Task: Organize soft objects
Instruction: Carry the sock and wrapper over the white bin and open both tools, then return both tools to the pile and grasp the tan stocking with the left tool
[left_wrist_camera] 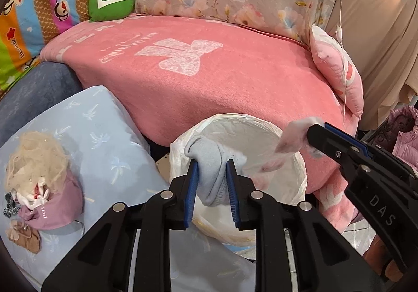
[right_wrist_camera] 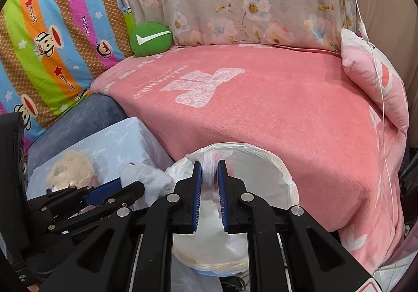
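Note:
My left gripper (left_wrist_camera: pixel 212 165) is shut on a pale blue sock (left_wrist_camera: pixel 209 161), held over the near rim of a round bin lined with a white plastic bag (left_wrist_camera: pixel 250 132). My right gripper (right_wrist_camera: pixel 210 165) is shut on a thin white and pink cloth (right_wrist_camera: pixel 211 161) above the same bin (right_wrist_camera: pixel 263 159). In the left wrist view the right gripper (left_wrist_camera: pixel 311 130) comes in from the right with that cloth (left_wrist_camera: pixel 290 135) hanging over the bin's rim. The right wrist view shows the left gripper (right_wrist_camera: pixel 117 185) at lower left with the sock (right_wrist_camera: pixel 154 182).
A pile of soft items (left_wrist_camera: pixel 39 182) with a mauve pouch and cream netting lies on a light blue pillow (left_wrist_camera: pixel 99 130) at left. Behind the bin is a pink blanket (left_wrist_camera: pixel 203 75), a green round cushion (left_wrist_camera: pixel 111 3) and a pink pillow (left_wrist_camera: pixel 337 70). A white cord (left_wrist_camera: pixel 342 39) hangs at right.

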Motion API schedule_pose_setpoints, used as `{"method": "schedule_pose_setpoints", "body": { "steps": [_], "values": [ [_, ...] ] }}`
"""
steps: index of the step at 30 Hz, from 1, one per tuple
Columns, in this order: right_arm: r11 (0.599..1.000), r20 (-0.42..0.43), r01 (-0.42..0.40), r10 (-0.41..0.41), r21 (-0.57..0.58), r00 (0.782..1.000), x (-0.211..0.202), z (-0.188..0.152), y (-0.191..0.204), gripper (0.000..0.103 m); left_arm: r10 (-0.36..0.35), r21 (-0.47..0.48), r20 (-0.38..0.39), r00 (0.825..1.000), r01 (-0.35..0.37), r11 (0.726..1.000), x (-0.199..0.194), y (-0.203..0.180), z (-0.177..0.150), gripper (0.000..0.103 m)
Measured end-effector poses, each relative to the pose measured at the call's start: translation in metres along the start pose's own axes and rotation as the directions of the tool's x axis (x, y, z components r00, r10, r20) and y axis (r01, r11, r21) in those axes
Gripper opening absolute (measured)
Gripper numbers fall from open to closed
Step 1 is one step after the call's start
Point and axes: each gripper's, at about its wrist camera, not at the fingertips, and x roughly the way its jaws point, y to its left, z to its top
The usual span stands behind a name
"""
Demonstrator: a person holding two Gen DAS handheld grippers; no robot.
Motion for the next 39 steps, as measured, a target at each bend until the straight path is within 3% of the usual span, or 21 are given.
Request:
{"method": "schedule_pose_setpoints", "body": {
  "steps": [4,6,8,9,23,29,36,39],
  "values": [
    [1.0,0.004,0.009,-0.009,0.007,1.0,0.0,0.0,-0.002,0.012,-0.021,0.002,-0.017,1.0,0.021,1.0,0.008,-0.003,0.002,0.025],
    [1.0,0.004,0.012,-0.012,0.013,1.0,0.001,0.001,-0.004,0.016,-0.017,0.004,-0.023,1.0,0.017,1.0,0.01,-0.004,0.001,0.035],
    [1.0,0.004,0.016,-0.016,0.016,1.0,0.001,0.001,-0.005,0.021,-0.008,0.001,-0.015,1.0,0.008,1.0,0.01,-0.005,0.002,0.054],
    [1.0,0.006,0.019,-0.019,0.017,1.0,0.001,0.001,-0.005,0.025,-0.005,0.0,-0.01,1.0,0.005,1.0,0.01,-0.005,0.002,0.055],
    [1.0,0.014,0.023,-0.023,0.009,1.0,-0.011,-0.002,0.003,0.038,0.009,-0.044,0.01,1.0,-0.009,0.999,-0.004,0.008,0.003,0.056],
    [1.0,0.022,0.016,-0.016,-0.007,1.0,-0.02,-0.003,0.015,0.039,0.018,-0.081,0.031,0.999,-0.016,0.997,-0.019,0.023,0.001,0.056],
    [1.0,0.039,-0.013,0.014,-0.019,0.999,-0.031,-0.003,0.037,0.044,0.078,-0.134,0.051,0.996,-0.071,0.988,-0.043,0.054,-0.01,0.058],
    [0.998,0.035,-0.039,0.041,-0.044,0.999,-0.032,-0.005,0.055,0.045,0.118,-0.164,0.059,0.991,-0.107,0.981,-0.053,0.069,-0.017,0.065]
  ]
}}
